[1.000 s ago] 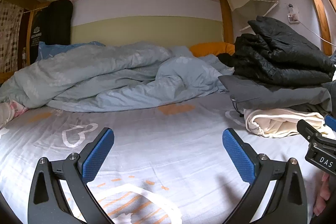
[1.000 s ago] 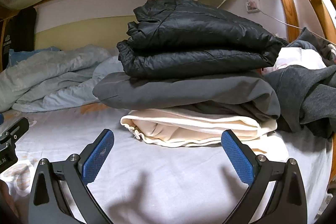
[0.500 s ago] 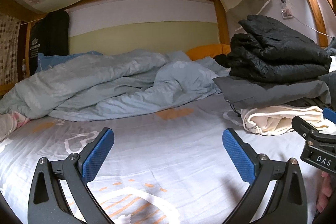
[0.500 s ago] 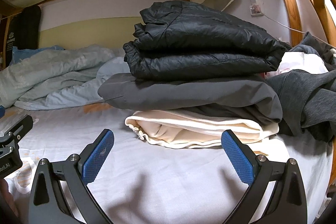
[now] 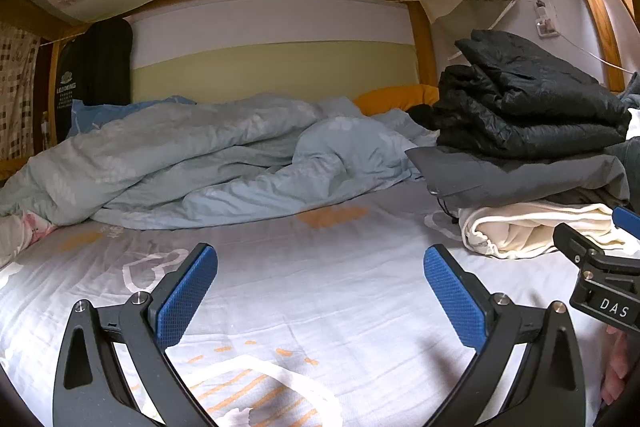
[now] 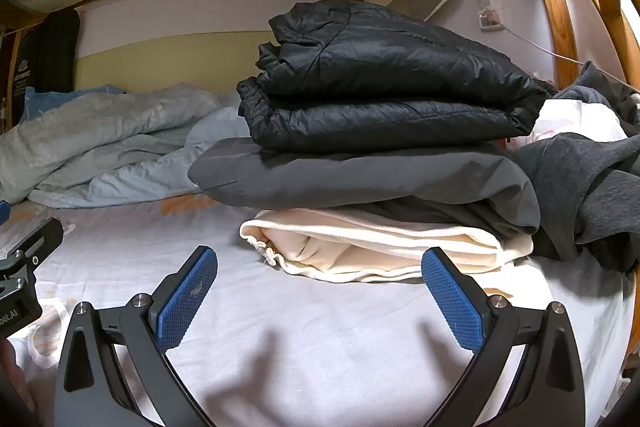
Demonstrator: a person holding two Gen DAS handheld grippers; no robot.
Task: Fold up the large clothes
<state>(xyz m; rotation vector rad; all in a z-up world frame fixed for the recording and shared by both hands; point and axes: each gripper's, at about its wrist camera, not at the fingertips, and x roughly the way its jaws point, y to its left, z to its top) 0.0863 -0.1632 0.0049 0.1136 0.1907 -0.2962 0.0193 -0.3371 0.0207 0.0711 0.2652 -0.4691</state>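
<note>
A stack of folded clothes sits on the bed: a black puffer jacket (image 6: 380,83) on top, a grey garment (image 6: 360,175) under it, a cream garment (image 6: 372,251) at the bottom. The stack also shows at the right of the left wrist view (image 5: 528,115). A heap of unfolded dark grey clothes (image 6: 592,183) lies to the stack's right. My right gripper (image 6: 319,291) is open and empty, just in front of the cream garment. My left gripper (image 5: 320,291) is open and empty over the bare sheet, left of the stack.
A crumpled light blue duvet (image 5: 208,155) lies across the back of the bed, with an orange pillow (image 5: 396,97) behind it. The white printed sheet (image 5: 320,259) covers the mattress. Wooden bunk posts (image 6: 560,7) stand at the right. The right gripper's body (image 5: 600,287) shows at the right edge.
Both grippers have tilted up slightly and drawn a little nearer the stack, which sits lower and larger in view. Both stay open and empty.
</note>
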